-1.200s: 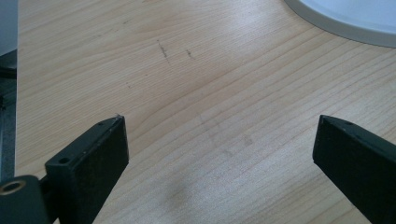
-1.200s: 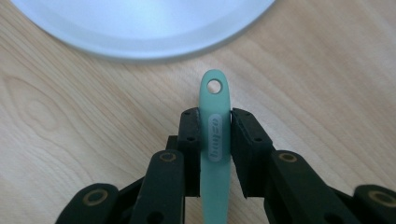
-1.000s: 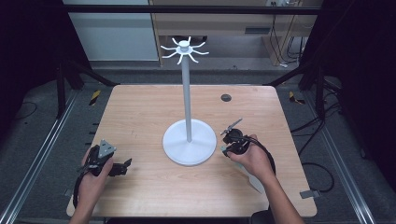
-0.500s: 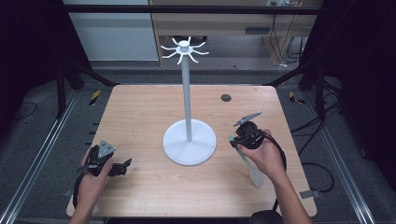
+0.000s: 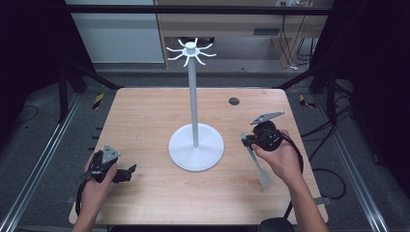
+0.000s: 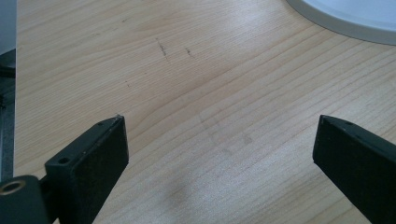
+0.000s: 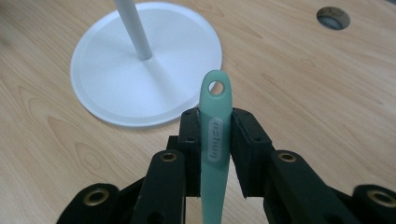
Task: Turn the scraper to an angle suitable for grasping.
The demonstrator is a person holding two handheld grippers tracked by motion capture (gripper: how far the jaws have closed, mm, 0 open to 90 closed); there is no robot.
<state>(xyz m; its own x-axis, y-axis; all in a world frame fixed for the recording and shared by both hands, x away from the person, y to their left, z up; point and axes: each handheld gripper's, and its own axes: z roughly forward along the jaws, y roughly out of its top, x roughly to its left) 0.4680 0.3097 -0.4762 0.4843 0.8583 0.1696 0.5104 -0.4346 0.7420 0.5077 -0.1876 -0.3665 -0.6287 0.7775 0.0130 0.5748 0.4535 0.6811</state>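
The right gripper has its fingers clamped on the green spatula. It is not yet hung on the white hook stand. The left gripper rests on the counter, fingers apart.

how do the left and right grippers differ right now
The left gripper has its jaws spread wide with nothing between them; the right gripper is shut on a pale green utensil, gripping its handle. In the high view, the left gripper sits low at the table's near left corner, while the right is beside the white stand, with the utensil hanging below the hand. Both are black, hand-held, two-jawed tools.
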